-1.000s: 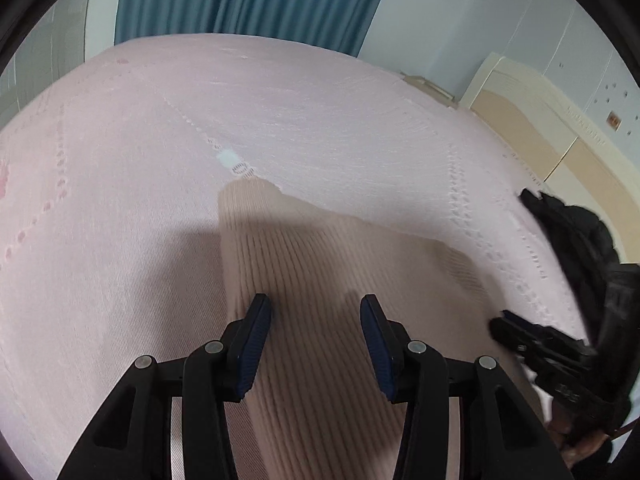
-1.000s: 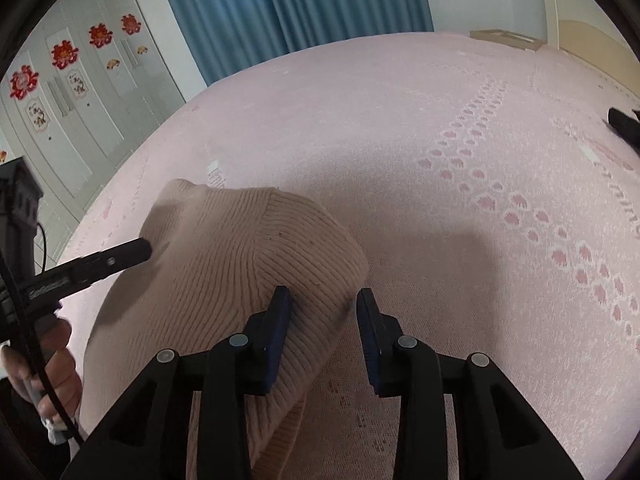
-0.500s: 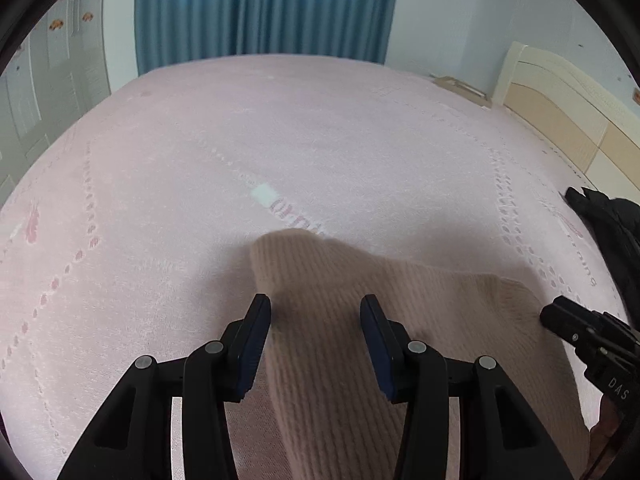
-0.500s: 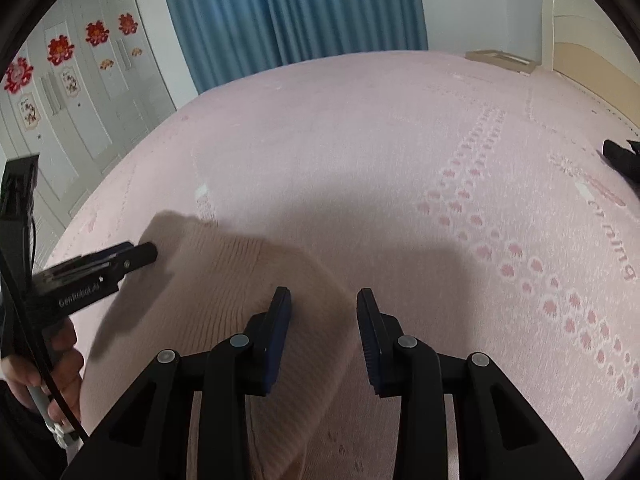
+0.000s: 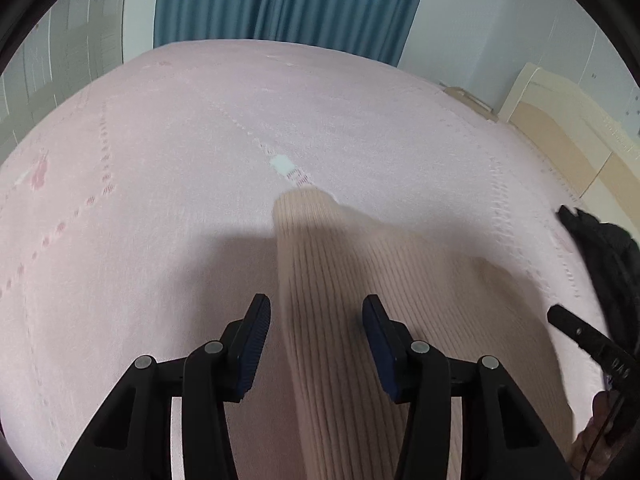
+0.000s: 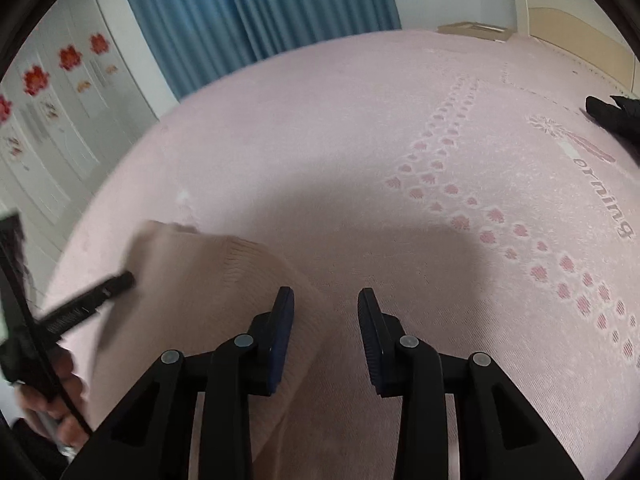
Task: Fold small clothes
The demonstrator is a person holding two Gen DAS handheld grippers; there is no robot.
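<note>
Folding looks barely begun: beige ribbed knit garment point(image 5: 360, 320) lies loose on the pink bed point(image 5: 160, 200), no crease set. Left gripper point(image 5: 316, 340) straddles it, released; right gripper point(image 6: 325, 340), jaws parted, hovers over the garment's edge. All 2 folds remain, seemingly.

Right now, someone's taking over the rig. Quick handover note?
Left tongs: jaws apart, beige ribbed knit lying between them, pads not pressing on it.
Right tongs: jaws apart over the knit's right edge, no grip visible.
The knit lies on the pink bedspread, bunched into a raised ridge, blurred. A black garment sits at the bed's right edge, untouched.
Done: no finished fold visible.
Left: flatten the knit, fold it, then probably the black garment.
</note>
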